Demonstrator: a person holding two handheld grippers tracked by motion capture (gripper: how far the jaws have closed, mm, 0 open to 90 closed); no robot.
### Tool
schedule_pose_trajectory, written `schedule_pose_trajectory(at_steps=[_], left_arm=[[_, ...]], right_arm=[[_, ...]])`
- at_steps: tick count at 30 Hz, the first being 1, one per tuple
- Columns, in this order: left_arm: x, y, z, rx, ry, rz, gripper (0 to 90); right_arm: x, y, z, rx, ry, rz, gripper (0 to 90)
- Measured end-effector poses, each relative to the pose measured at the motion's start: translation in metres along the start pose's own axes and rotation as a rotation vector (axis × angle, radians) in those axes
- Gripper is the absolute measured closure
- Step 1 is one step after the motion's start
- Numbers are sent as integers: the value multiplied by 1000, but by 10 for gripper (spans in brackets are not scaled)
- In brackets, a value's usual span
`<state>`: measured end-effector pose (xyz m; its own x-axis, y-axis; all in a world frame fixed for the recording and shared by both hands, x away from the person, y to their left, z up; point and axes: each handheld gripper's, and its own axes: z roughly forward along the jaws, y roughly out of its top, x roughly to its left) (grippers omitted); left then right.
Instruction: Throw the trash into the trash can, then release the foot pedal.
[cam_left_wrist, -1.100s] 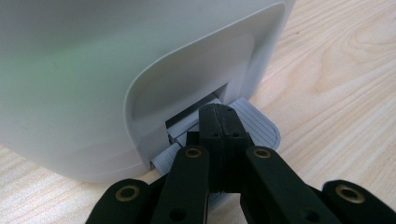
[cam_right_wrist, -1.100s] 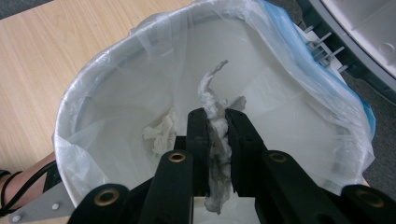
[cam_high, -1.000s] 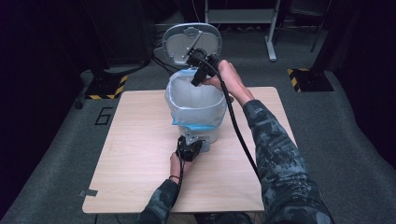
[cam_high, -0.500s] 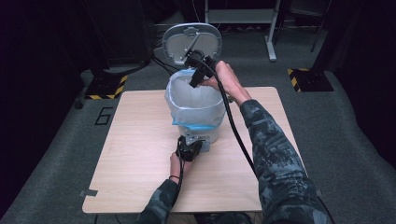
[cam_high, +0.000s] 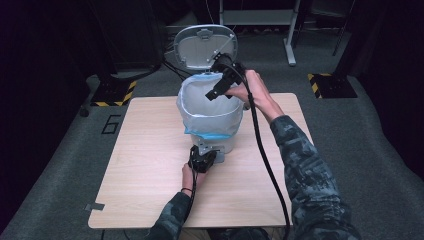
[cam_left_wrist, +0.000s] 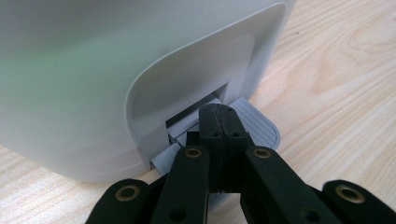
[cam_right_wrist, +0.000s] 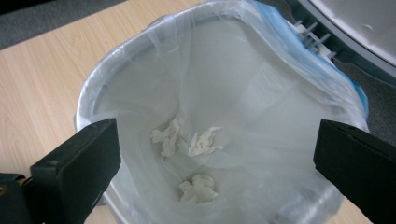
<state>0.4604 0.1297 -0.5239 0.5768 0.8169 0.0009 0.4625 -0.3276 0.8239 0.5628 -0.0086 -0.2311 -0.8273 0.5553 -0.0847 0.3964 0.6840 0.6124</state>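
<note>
Left gripper (cam_left_wrist: 223, 122) has its jaws pressed together, and their tips rest on the grey pedal (cam_left_wrist: 254, 125) at the foot of the white bin (cam_high: 210, 117). Right gripper (cam_high: 216, 91) hangs over the open top of the bin with its jaws spread wide and nothing between them. Its lid (cam_high: 205, 46) stands up at the back. The bin sits near the middle of the wooden counter (cam_high: 145, 165), closer to the far edge. A clear bag (cam_right_wrist: 261, 88) lines it, and crumpled white tissues (cam_right_wrist: 187, 140) lie at the bottom.
</note>
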Motion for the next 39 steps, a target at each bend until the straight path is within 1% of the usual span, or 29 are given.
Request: schedule_pose_trajectory(at_steps=[2, 3, 6, 7, 8, 9, 10, 12, 14, 16, 18, 20, 25, 29, 30, 33, 35, 36, 37, 38, 39], left_arm=[[0, 0, 0, -2, 4, 6, 900], [0, 0, 0, 0, 2, 1, 900], [0, 0, 0, -1, 3, 6, 900], [0, 0, 0, 0, 2, 0, 900], [0, 0, 0, 2, 0, 2, 900], [0, 0, 0, -1, 3, 2, 900], [-1, 0, 0, -2, 6, 10, 900], [-1, 0, 0, -1, 7, 14, 900], [0, 0, 0, -2, 3, 7, 900], [-1, 0, 0, -2, 11, 11, 900], [-1, 0, 0, -4, 10, 11, 900], [-1, 0, 0, -4, 9, 9, 900], [1, 0, 1, -3, 1, -2, 900], [1, 0, 1, -3, 3, 1, 900], [1, 0, 0, -2, 2, 1, 900], [0, 0, 0, -7, 1, -7, 900], [0, 0, 0, -9, -9, -24, 900], [2, 0, 0, -9, -8, -12, 899], [2, 0, -2, -6, -16, -11, 877], [2, 0, -3, -7, -38, -25, 805], [-1, -1, -5, -3, -31, -54, 730]], right_arm=[[-2, -8, -6, -21, -8, 13, 1], [-3, -12, -9, -29, -11, 20, 1], [-6, -24, -17, -38, -19, 39, 2], [-6, -26, -19, -40, -19, 48, 2], [-7, -29, -21, -53, -24, 38, 2], [-8, -33, -23, -62, -29, 43, 2], [-8, -36, -25, -66, -30, 61, 2], [-10, -43, -28, -75, -34, 60, 2], [-11, -50, -30, -82, -42, 67, 2], [-13, -57, -31, -91, -45, 81, 2], [-14, -64, -32, -91, -46, 93, 2], [-15, -71, -33, -98, -52, 91, 3], [-16, -88, -37, -114, -65, 113, 5], [-16, -103, -40, -132, -79, 118, 6], [-16, -107, -41, -140, -78, 127, 6], [-16, -121, -43, -147, -85, 133, 6], [-17, -132, -45, -152, -91, 139, 6], [-16, -137, -46, -158, -92, 151, 6], [-16, -143, -46, -156, -95, 162, 6], [-16, -150, -47, -163, -101, 165, 6], [-15, -156, -48, -164, -106, 184, 6]])
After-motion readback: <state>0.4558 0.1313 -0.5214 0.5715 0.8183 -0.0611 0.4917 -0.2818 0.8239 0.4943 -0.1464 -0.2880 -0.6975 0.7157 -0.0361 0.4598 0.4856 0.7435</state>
